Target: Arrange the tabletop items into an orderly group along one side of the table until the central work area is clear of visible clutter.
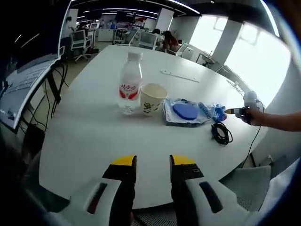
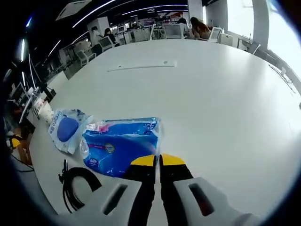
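Note:
On the white table (image 1: 94,127) stand a clear water bottle (image 1: 130,84) with a red label and a paper cup (image 1: 153,98). Right of them lie a wipes packet with a blue round lid (image 1: 186,111), a blue tissue pack (image 1: 217,112) and a coiled black cable (image 1: 221,133). My left gripper (image 1: 153,161) is open over the near table edge, well short of them. My right gripper (image 2: 157,161) is shut on the near right corner of the tissue pack (image 2: 120,143). Left of it are the wipes packet (image 2: 66,129) and the cable (image 2: 75,183). A hand holds the right gripper (image 1: 234,111) at the pack.
A long flat white strip (image 1: 178,75) (image 2: 141,67) lies farther along the table. The cup (image 2: 45,110) sits at the left edge of the right gripper view. Office chairs (image 1: 80,40) and seated people stand beyond the far end. A desk with cables (image 1: 28,80) is at left.

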The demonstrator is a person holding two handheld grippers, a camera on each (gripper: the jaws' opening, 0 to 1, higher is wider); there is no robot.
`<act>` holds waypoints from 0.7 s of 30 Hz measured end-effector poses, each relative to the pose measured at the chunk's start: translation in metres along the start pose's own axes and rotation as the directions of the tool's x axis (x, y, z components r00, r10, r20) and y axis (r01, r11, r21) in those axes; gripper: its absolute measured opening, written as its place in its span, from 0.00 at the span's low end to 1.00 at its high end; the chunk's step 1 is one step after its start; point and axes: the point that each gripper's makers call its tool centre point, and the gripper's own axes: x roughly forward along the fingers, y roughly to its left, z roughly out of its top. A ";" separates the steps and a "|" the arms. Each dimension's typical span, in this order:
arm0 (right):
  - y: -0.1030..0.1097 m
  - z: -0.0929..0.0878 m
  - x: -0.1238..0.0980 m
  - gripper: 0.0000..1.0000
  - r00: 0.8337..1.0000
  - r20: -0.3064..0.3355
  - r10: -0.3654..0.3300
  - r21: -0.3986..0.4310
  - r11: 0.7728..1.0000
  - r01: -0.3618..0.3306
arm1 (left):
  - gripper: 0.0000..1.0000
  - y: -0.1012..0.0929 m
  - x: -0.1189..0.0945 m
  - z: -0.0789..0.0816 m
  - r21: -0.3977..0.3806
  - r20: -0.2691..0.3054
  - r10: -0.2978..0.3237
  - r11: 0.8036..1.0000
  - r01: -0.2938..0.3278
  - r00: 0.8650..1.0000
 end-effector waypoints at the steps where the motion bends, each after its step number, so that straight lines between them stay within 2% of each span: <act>1: 0.000 -0.001 0.000 0.00 1.000 -0.001 -0.001 -0.001 1.000 0.001 | 0.26 0.000 0.000 0.000 0.000 0.000 0.000 1.000 0.000 1.000; 14: 0.004 -0.012 -0.019 0.00 0.999 0.001 -0.041 0.068 0.997 0.041 | 0.26 -0.004 0.001 0.003 0.002 0.010 -0.021 1.000 0.021 1.000; 19: 0.003 -0.014 -0.023 0.00 0.996 0.017 -0.083 0.175 0.981 0.079 | 0.26 -0.002 0.000 0.002 -0.003 0.014 -0.024 1.000 0.024 1.000; 21: 0.004 -0.013 -0.023 0.00 0.996 0.021 -0.090 0.195 0.977 0.084 | 0.26 -0.001 -0.001 0.001 -0.004 0.015 -0.025 1.000 0.025 1.000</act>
